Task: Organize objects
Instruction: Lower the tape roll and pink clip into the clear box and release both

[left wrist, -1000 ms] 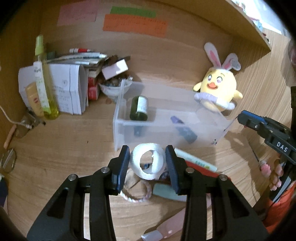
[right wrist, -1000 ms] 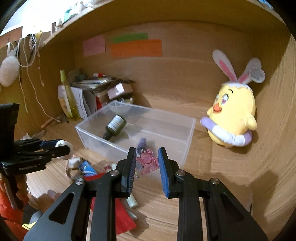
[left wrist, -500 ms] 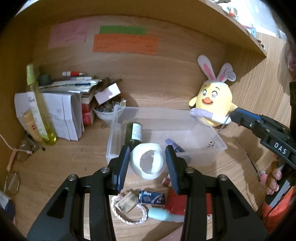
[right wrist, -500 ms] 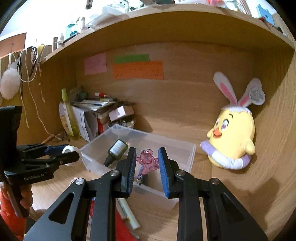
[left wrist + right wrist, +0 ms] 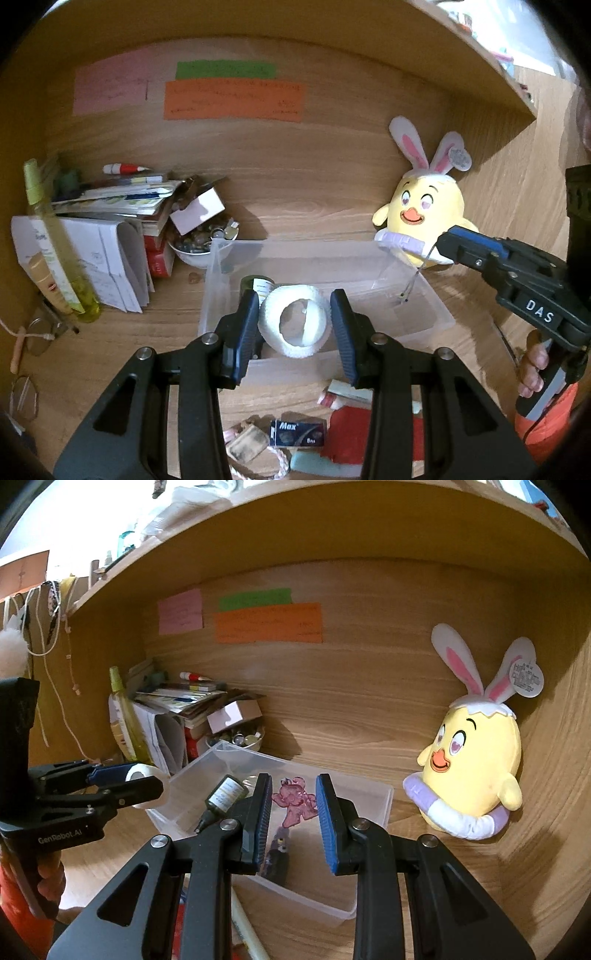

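Tape roll (image 5: 294, 325) sits pinched in the left claw (image 5: 294, 328) above the clear bin (image 5: 424, 325); the right claw (image 5: 291, 808) pinches a pink charm (image 5: 295, 805). Releasing early could drop either outside.

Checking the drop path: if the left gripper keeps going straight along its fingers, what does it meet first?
Probably the clear plastic bin: the left gripper, shut on the white tape roll, points down into it, toward the dark bottle inside. Depth is unclear.

notes' (image 5: 234, 99) writing illegible, dark bottle (image 5: 257, 287) half hidden behind tape roll (image 5: 294, 325)
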{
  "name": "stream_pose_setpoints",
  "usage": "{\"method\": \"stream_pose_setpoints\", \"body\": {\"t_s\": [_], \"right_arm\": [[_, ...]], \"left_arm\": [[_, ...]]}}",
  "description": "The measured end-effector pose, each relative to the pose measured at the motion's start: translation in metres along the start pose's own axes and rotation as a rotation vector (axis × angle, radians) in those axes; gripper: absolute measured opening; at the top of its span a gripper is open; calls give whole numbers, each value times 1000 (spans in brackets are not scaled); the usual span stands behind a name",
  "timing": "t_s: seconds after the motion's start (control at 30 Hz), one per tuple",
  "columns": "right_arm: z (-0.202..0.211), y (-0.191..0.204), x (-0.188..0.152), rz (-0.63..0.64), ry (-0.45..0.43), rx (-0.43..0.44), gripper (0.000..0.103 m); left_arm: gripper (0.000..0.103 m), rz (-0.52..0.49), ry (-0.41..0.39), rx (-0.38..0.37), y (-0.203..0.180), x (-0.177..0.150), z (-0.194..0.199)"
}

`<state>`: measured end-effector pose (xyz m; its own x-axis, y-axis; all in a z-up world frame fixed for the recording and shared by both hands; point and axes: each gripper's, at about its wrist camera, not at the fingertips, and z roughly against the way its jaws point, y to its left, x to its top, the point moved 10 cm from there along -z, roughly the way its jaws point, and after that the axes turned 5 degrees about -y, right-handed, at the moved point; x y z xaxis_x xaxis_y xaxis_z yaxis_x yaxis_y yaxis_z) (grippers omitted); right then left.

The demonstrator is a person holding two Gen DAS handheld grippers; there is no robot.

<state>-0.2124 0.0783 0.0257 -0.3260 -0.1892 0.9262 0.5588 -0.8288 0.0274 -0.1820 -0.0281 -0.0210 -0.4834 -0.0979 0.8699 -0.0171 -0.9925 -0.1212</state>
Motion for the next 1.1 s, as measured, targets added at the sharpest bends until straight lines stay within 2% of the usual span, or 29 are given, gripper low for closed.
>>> {"method": "stream_pose_setpoints", "body": {"t_s": [0.57,1.1], "right_arm": [[-47,-20,-44,-42,146,-2,22],[-73,-21,-76,-13,262,-21,22]], "left_arm": [[40,18,130,-7,4,-25,-55],[40,17,183,-18,0,-41,-76]]}}
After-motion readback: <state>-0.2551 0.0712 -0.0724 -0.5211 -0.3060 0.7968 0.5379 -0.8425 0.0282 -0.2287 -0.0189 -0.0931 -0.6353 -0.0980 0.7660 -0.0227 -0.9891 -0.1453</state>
